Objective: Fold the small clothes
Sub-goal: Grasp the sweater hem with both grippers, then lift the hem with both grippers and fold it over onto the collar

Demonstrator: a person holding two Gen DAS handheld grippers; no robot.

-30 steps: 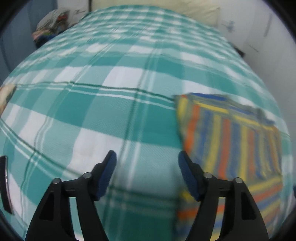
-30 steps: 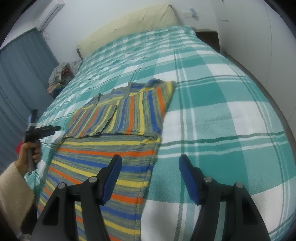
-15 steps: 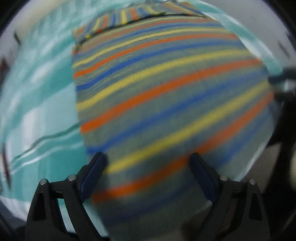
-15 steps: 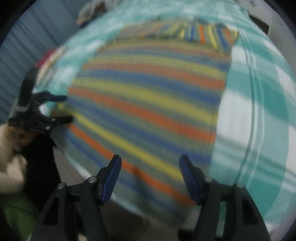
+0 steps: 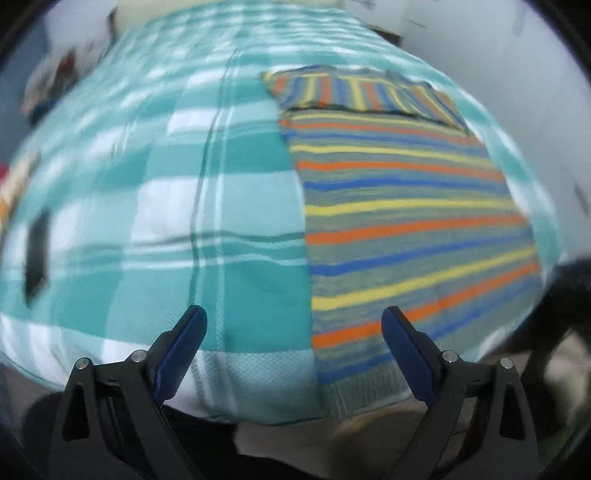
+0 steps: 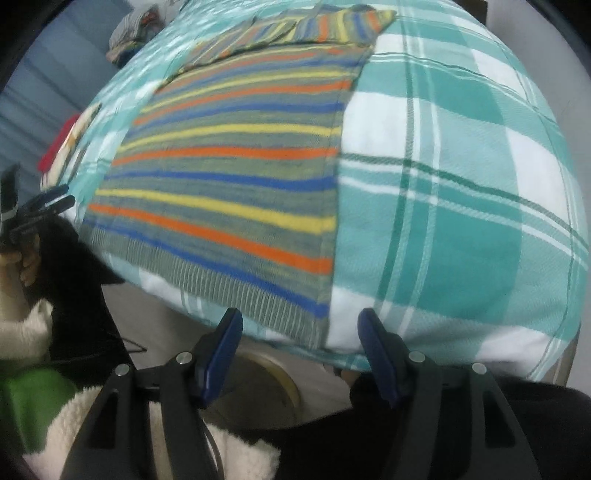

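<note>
A striped knit garment [image 5: 406, 221] in grey, blue, yellow and orange lies flat on the teal plaid bed [image 5: 166, 206], sleeves folded across its far end. Its ribbed hem reaches the bed's near edge. My left gripper [image 5: 293, 339] is open and empty, just in front of the hem's left corner. In the right wrist view the garment [image 6: 236, 177] lies left of centre, and my right gripper [image 6: 299, 332] is open and empty at the hem's right corner, near the bed's edge. The left gripper [image 6: 40, 206] also shows at the far left, held in a hand.
A pile of clothes [image 6: 133, 29] sits at the bed's far left. A dark flat object [image 5: 37, 254] lies on the bed at left. A red item [image 6: 59, 144] lies by the bed's left edge. Blue curtains [image 6: 33, 96] hang at left. Floor lies below the bed edge.
Both grippers have swung down and back to the near edge of the bed. The left now points at the hem's left corner, the right at the hem's right corner. Both stay open.
</note>
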